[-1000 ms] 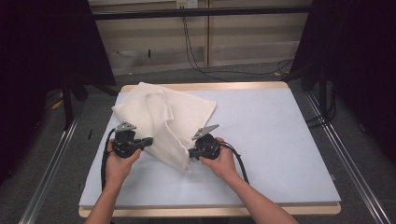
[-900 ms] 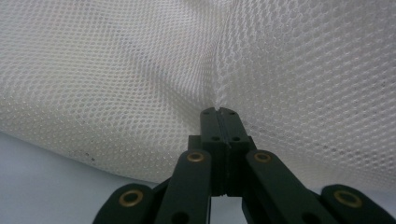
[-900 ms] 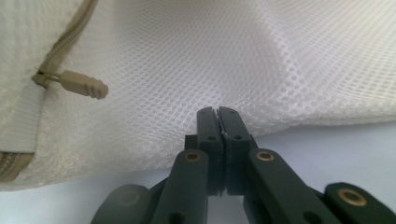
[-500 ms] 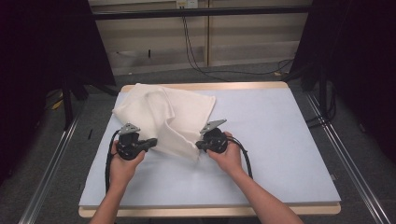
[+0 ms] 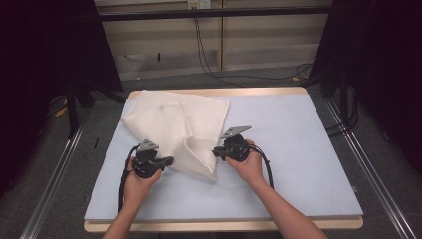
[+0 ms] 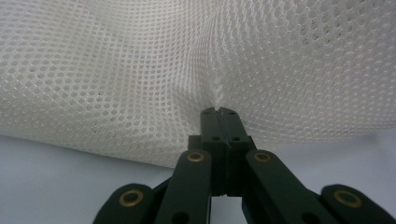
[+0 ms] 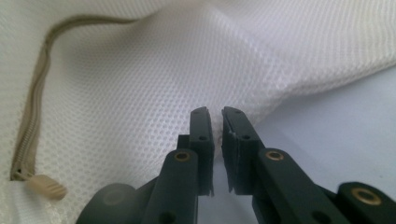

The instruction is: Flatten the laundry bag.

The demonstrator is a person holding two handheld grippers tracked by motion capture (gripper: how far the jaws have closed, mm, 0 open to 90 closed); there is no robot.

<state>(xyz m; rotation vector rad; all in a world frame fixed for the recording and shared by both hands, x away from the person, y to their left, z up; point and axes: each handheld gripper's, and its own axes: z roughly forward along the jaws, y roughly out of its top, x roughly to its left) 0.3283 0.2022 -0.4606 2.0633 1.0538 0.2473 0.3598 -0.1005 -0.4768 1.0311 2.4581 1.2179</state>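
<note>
White mesh fabric, a large net bag [image 5: 174, 127] with a beige zipper [image 7: 32, 116], is spread in loose folds over the far left part of a pale blue table mat [image 5: 298, 164]. The mat is laid on a light wooden table [image 5: 224, 226]. One folded flap of the bag is drawn toward the near side, ending between the two hands.

The left gripper [image 5: 166, 161] is held at the near left edge of the bag. In the left gripper view, its black jaws are pressed fully together [image 6: 219, 114], and a thin pinch of mesh is clamped between the tips, with the net rising in a crease from the grip.

The right gripper [image 5: 218, 152] is held at the right edge of the near flap. In the right gripper view, a narrow gap is seen between its jaws [image 7: 217, 123], which have just been opening; the mesh edge lies in that gap, but it cannot be told whether the pads are touching it. The zipper is seen curving along the left of that view, ending in a beige pull tab [image 7: 46, 186].
</note>
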